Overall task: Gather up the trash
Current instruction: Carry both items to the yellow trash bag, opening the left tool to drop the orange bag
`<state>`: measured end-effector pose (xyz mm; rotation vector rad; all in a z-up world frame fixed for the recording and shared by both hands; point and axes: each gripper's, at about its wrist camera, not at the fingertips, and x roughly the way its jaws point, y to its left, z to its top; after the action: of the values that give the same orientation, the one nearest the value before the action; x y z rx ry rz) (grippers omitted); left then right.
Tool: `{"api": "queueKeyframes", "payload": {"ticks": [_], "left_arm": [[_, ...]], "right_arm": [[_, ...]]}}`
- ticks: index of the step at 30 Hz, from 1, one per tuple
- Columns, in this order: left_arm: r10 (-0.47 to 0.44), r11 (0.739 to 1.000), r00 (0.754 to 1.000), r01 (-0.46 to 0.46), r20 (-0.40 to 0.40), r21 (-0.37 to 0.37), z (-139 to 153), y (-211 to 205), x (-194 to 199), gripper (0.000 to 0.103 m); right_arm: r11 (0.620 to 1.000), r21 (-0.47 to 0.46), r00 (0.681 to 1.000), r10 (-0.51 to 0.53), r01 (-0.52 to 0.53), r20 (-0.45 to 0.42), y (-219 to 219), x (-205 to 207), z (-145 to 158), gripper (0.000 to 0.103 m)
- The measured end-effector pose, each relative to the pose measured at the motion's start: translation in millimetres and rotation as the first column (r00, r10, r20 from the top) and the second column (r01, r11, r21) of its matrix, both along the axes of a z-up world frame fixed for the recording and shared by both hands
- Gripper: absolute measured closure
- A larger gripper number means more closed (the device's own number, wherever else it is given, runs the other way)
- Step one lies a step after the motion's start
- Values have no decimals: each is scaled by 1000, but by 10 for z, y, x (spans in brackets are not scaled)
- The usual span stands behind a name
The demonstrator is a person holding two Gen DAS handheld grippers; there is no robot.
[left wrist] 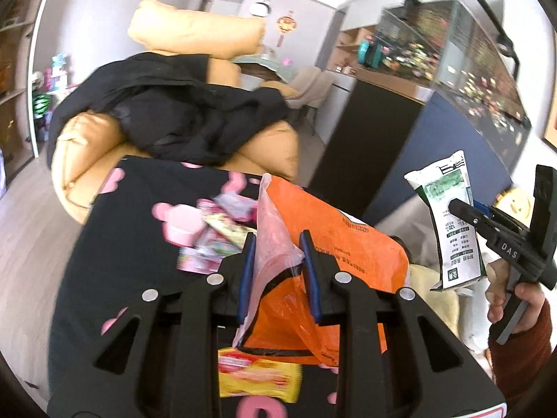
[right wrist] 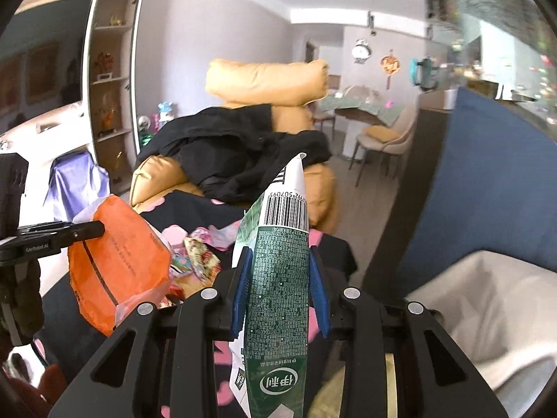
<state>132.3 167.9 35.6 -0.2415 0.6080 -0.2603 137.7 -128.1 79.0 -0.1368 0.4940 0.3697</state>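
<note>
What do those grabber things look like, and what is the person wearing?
Both grabbers are black plastic. The left gripper has two fingers lined with blue pads, silver round pins and triangle cut-outs. The right gripper looks the same and has white "DAS" letters on its side. The sleeve is dark red.

"DAS" stands on the right claw [left wrist: 456, 209]; "GenRobot.AI" on the left claw [right wrist: 99, 229]; the milk pouch [right wrist: 278, 296] shows "伊利" (upside down), with a barcode above it.

Tan armchair [left wrist: 87, 146], black garment [left wrist: 181, 111], perhaps aquarium [left wrist: 452, 52]
</note>
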Motion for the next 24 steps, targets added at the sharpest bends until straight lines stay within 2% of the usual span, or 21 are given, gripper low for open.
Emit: {"api": "queueKeyframes", "payload": {"ticks": [5,10,19,24], "left_arm": [[-106,994,994,106,3,0,53,-558,-37,79],[-206,979,978,206,-18,-8,16,-1198,23,79],[-337,941,935,337,-110,-19,-291,-2177,273,79],[-383,921,914,389,-129,21,-443,-2597,348,79]], "right_arm": [[997,29,997,-76,75,27,-555,-330,5,72],[988,42,987,-152,151,44,-1083,-562,-59,72],[962,67,962,-270,266,51,-1833,-731,-253,72],[945,90,946,-320,315,44,-2156,-769,-368,72]]}}
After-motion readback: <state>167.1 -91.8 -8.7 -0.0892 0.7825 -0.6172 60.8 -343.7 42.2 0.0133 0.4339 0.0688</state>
